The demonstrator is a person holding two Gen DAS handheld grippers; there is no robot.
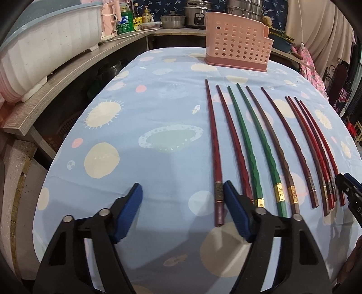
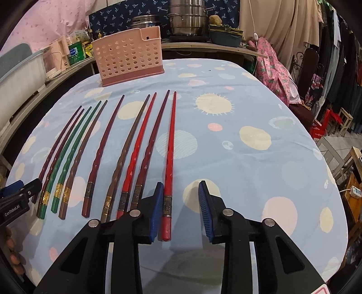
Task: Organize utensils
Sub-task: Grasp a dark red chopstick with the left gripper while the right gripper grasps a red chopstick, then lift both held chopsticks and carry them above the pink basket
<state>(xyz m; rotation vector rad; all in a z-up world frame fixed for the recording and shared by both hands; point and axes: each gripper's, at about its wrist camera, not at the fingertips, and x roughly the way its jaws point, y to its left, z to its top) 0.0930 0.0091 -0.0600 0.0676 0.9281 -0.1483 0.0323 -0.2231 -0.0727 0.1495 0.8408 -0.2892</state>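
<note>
Several chopsticks lie side by side on the blue patterned tablecloth (image 1: 158,108), in dark red, green, brown and bright red. My left gripper (image 1: 183,192) is open, low over the near edge, with the leftmost dark red chopstick (image 1: 215,158) just inside its right finger. My right gripper (image 2: 181,192) is open, with the rightmost red chopstick (image 2: 169,158) just inside its left finger. A pink perforated utensil holder (image 1: 237,40) stands upright at the far side of the table; it also shows in the right wrist view (image 2: 129,56).
A wooden shelf (image 1: 56,79) with a white dish rack (image 1: 45,45) runs along the left. Pots (image 2: 187,20) and bottles stand behind the table. Clothes and stools (image 2: 344,117) are on the right. The other gripper shows at each view's edge (image 2: 18,194).
</note>
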